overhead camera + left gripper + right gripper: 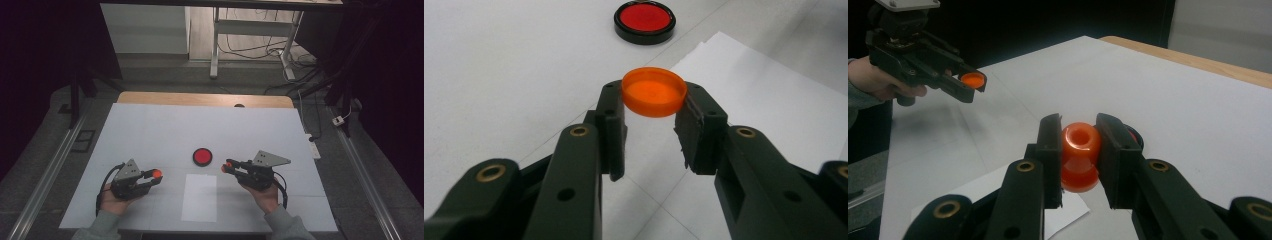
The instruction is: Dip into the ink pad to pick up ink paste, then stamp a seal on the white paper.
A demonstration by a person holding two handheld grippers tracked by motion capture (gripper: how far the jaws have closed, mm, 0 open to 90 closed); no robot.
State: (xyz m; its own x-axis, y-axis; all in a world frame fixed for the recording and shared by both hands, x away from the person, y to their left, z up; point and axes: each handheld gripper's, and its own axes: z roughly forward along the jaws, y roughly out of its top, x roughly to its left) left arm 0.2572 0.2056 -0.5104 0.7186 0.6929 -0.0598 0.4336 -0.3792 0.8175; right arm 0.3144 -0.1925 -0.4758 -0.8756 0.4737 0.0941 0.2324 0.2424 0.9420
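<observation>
Two grippers sit low in my high view over a matte white table [150,130] with a wooden far edge; grey floor and cables lie beyond. A white paper sheet [199,197] lies at centre bottom, a glossy red disc [202,156] in a black rim above it. The left gripper [156,174] clamps a smooth orange cap [654,91]; the right gripper [225,167] squeezes a waisted orange bottle [1080,155].
</observation>
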